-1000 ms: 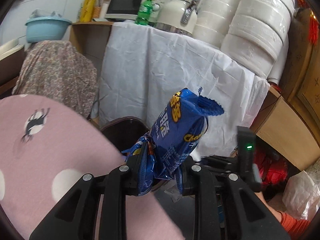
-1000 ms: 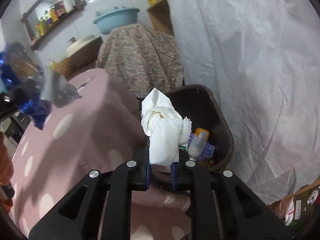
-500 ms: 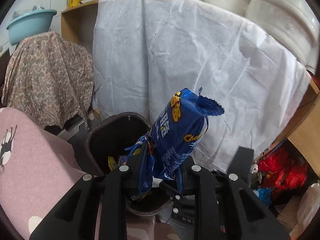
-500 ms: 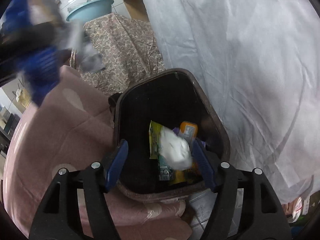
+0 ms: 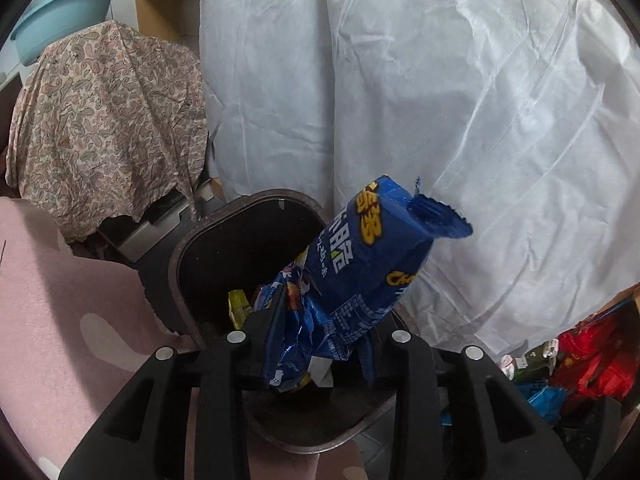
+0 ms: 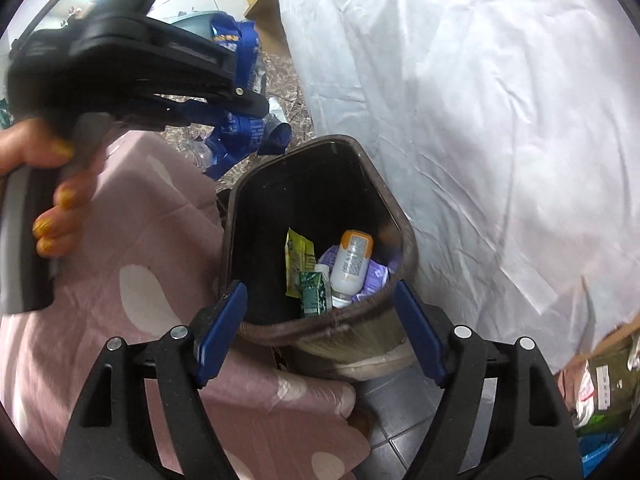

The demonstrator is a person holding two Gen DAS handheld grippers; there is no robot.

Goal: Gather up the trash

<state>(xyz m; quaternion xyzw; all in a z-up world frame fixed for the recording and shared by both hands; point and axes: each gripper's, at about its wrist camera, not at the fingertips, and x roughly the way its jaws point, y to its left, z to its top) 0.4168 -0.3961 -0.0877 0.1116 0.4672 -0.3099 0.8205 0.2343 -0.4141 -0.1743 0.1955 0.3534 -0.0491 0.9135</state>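
Left claw (image 5: 316, 336): you're clamping the blue snack bag (image 5: 360, 280), hovering over the brown bin (image 5: 188, 248) ahead.
Right claw (image 6: 320, 328): hanging spread apart, empty.
Release: centre the bag over the opening before you're letting go.

A blue snack bag (image 5: 368, 264) with yellow lettering sits over a dark brown bin (image 5: 192, 248), beside a pink cloth with white spots (image 6: 132, 280), a plain white sheet (image 5: 440, 80), a paisley cover (image 5: 108, 128) and a light blue basin (image 5: 60, 16).
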